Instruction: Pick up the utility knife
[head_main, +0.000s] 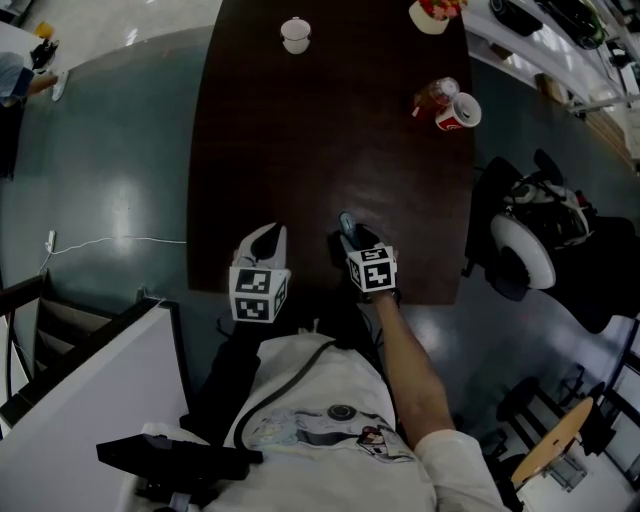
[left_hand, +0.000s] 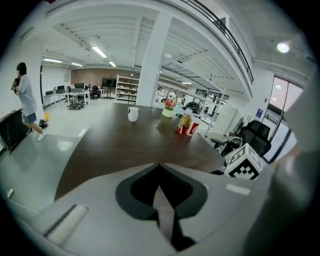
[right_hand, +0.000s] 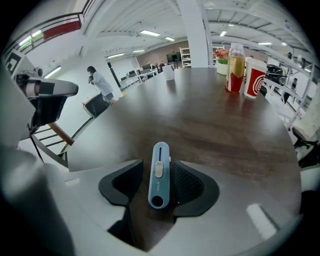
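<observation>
right tongs (head_main: 351, 240) spread wide, tipped down onto table (right_hand: 215, 125). knife (right_hand: 159, 175) laid flat between jaws, pointed away along them, set nearer one pad, clear of other; not pinched. left tongs (left_hand: 159, 166) pressed together at tips, nothing held, kept just beside right tongs at near table edge. bottle (right_hand: 236, 67) and red cup (right_hand: 255, 77) seen far ahead of right tongs; white cup (left_hand: 132, 114) far ahead of left tongs.

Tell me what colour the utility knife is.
The utility knife is light blue; the right gripper view shows it best.
</observation>
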